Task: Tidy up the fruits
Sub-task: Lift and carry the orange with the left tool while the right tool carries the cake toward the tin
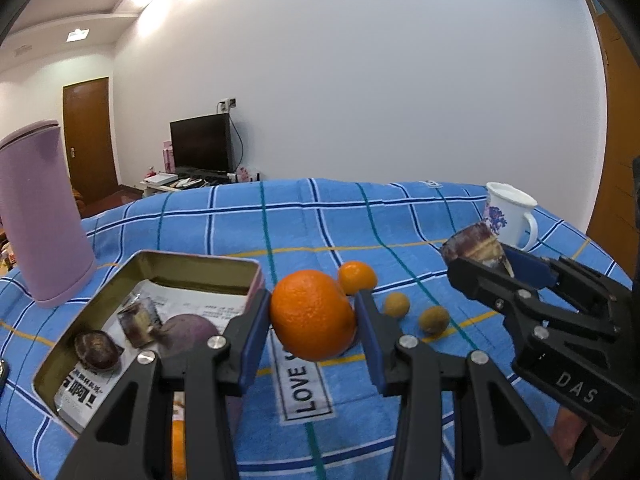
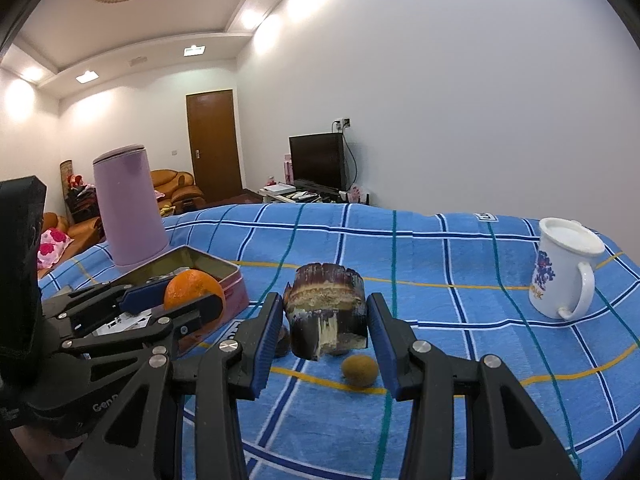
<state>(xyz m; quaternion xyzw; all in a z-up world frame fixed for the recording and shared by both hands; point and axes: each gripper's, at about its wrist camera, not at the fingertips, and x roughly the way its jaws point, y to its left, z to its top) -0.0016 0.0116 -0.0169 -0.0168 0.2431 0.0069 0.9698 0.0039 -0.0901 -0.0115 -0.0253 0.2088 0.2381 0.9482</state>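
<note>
Left wrist view: left gripper (image 1: 313,320) closed on a large orange (image 1: 312,314), blue pads pressing both sides, fruit lifted above the blue checked cloth (image 1: 360,216) covering the counter. Just behind it on the cloth, a small orange (image 1: 357,277); beside that, two small brown fruits (image 1: 397,304) (image 1: 434,319). Toward the left edge, an open tin (image 1: 200,264) holding a purple round fruit (image 1: 188,330), a dark shell half (image 1: 97,351) and a dark peel piece (image 1: 139,320) on printed paper. Behind the tin, near the left edge, an upright lilac canister (image 1: 42,216). Near the far right corner, a white mug (image 1: 510,214). On the right, right gripper (image 1: 486,258) clamped on a dark peel chunk (image 1: 476,246).

Right wrist view: right gripper (image 2: 326,320) shut around the peel chunk (image 2: 326,312), pale flesh showing inside, held above the cloth (image 2: 440,248). One brown fruit (image 2: 359,371) on the cloth just below. At left, left gripper (image 2: 176,304) gripping the large orange (image 2: 192,290) in front of the tin (image 2: 228,276). Canister (image 2: 128,208) behind, mug (image 2: 564,270) at the right edge.
</note>
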